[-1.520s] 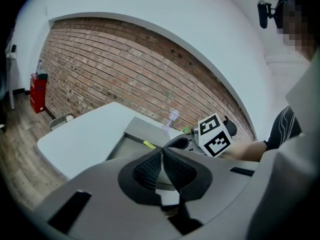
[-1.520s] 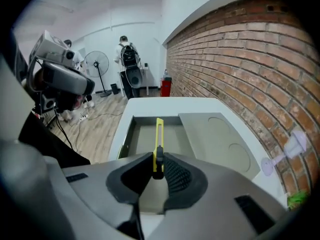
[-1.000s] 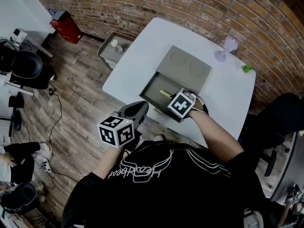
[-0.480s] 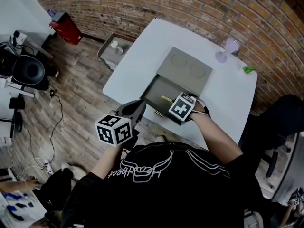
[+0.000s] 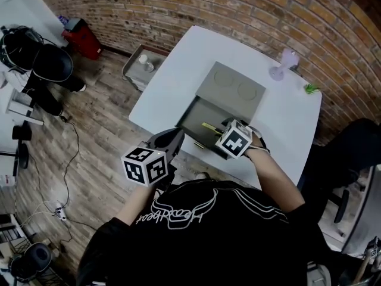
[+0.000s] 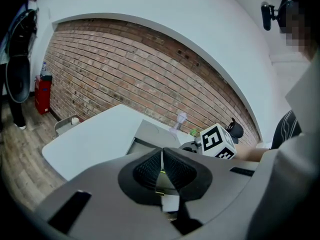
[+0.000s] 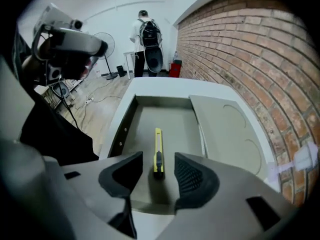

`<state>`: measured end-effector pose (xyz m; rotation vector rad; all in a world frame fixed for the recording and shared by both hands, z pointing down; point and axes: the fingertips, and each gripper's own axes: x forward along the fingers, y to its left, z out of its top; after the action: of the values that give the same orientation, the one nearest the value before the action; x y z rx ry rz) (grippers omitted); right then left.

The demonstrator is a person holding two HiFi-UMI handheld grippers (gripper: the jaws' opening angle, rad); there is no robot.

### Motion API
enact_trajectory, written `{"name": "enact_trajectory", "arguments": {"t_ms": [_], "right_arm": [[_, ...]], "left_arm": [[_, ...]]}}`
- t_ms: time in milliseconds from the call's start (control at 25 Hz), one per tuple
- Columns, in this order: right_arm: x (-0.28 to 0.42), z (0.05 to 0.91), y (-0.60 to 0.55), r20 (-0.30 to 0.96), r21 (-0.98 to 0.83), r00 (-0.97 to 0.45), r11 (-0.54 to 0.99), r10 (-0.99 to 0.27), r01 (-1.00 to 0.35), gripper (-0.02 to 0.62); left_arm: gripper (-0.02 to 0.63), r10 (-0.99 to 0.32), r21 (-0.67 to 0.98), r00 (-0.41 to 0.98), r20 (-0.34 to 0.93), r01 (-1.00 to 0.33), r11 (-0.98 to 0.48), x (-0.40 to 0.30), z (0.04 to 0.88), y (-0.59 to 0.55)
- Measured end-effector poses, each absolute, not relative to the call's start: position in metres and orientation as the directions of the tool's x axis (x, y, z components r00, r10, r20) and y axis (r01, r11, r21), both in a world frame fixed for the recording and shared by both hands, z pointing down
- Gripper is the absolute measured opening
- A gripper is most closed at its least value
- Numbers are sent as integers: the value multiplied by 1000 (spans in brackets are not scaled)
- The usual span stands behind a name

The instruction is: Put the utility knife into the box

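A: R gripper?
B: Jaws just opening, now wide apart. Yellow utility knife lies free betw. them, flat on floor of grey box.
A: L gripper?
B: Clenched, nothing in it.

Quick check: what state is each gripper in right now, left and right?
Left gripper: shut, holding nothing.
Right gripper: open, jaws just opened; yellow utility knife lies free between them in the open grey box.

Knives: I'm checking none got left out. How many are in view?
1. The knife lies in the box, between the right gripper's jaws, which have just opened; neither touches it. The person may hide others.
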<state>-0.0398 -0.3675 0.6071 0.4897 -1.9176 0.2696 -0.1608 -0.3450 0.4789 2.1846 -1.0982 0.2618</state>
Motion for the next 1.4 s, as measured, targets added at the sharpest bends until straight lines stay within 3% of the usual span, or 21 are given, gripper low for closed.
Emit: {"name": "enact_trajectory", "arguments": {"t_ms": [240, 480, 920, 1400], "right_arm": [[-41, 543, -364, 781, -62, -554, 845, -290, -531, 154], [-40, 482, -365, 547, -215, -742, 792, -387, -571, 3], [-64, 424, -338, 282, -274, -888, 856, -364, -438, 2], [-73, 414, -329, 259, -300, -914, 874, -311, -382, 2]], "left_arm": [[40, -644, 487, 636, 426, -761, -429, -160, 472, -348], [40, -643, 487, 661, 386, -738, -467, -154, 453, -349], [40, -627, 479, 701, 340, -702, -526, -140, 429, -342], [40, -618, 470, 731, 291, -672, -573, -134, 410, -333]]}}
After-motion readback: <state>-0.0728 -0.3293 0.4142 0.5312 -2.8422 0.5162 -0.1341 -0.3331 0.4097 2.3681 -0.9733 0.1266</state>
